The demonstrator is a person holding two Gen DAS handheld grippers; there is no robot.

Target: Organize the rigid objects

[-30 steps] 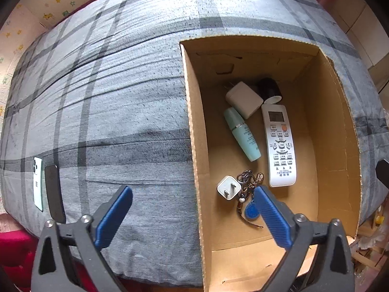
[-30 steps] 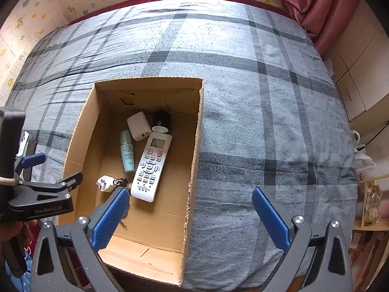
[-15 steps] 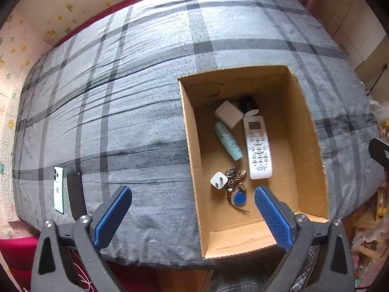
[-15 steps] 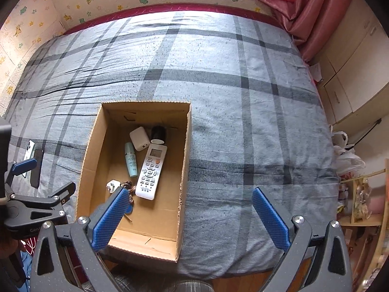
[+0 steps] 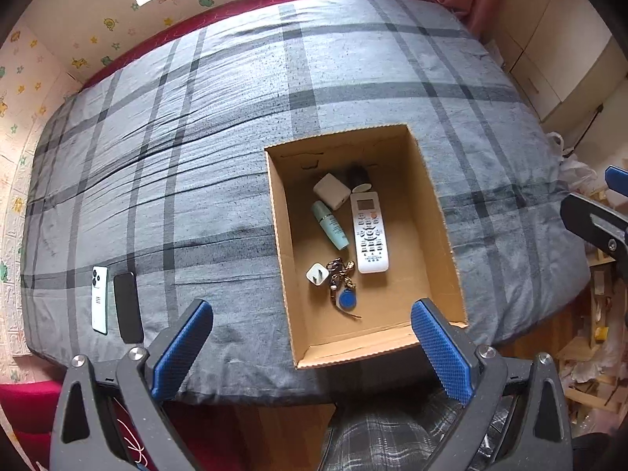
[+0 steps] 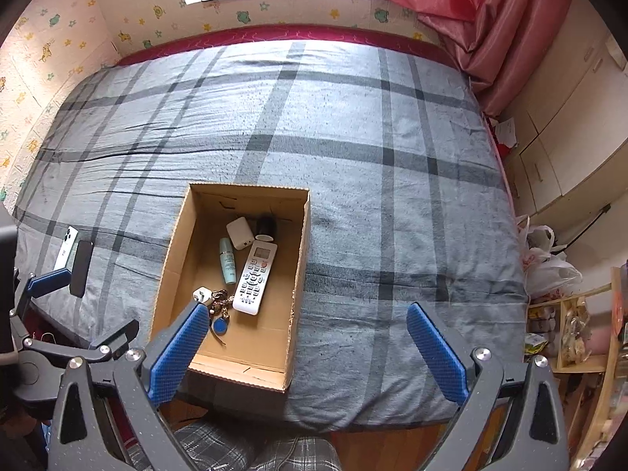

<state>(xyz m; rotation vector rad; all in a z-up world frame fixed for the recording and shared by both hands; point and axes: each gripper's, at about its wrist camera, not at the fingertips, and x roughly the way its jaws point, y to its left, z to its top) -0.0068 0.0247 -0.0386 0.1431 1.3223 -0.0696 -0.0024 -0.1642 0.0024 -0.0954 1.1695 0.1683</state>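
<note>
An open cardboard box [image 5: 443,235] [image 6: 168,259] rests on the grey plaid bed near its front edge. Inside lie a white remote [image 5: 369,233] [image 6: 255,276], a teal bottle [image 5: 329,224] [image 6: 227,260], a white adapter [image 5: 331,191] [image 6: 240,232], a black round item [image 5: 358,176], a small white plug [image 5: 317,274] [image 6: 201,294] and a key bunch with a blue tag [image 5: 344,290] [image 6: 219,316]. My left gripper [image 5: 312,331] is open and empty, high above the box's front edge. My right gripper [image 6: 308,333] is open too, empty, above the bed beside the box.
Two phones, one white [image 5: 99,300] [image 6: 66,249] and one black [image 5: 128,307] [image 6: 81,269], lie on the bed's front left corner. Pink curtains [image 6: 490,19] and cabinets [image 6: 569,125] stand at the right. Cluttered shelves [image 6: 569,325] and plaid-trousered knees [image 5: 392,435] are below.
Both grippers have pulled up and back from the bed, so the box and bed look smaller. Everything in the box stayed put.
</note>
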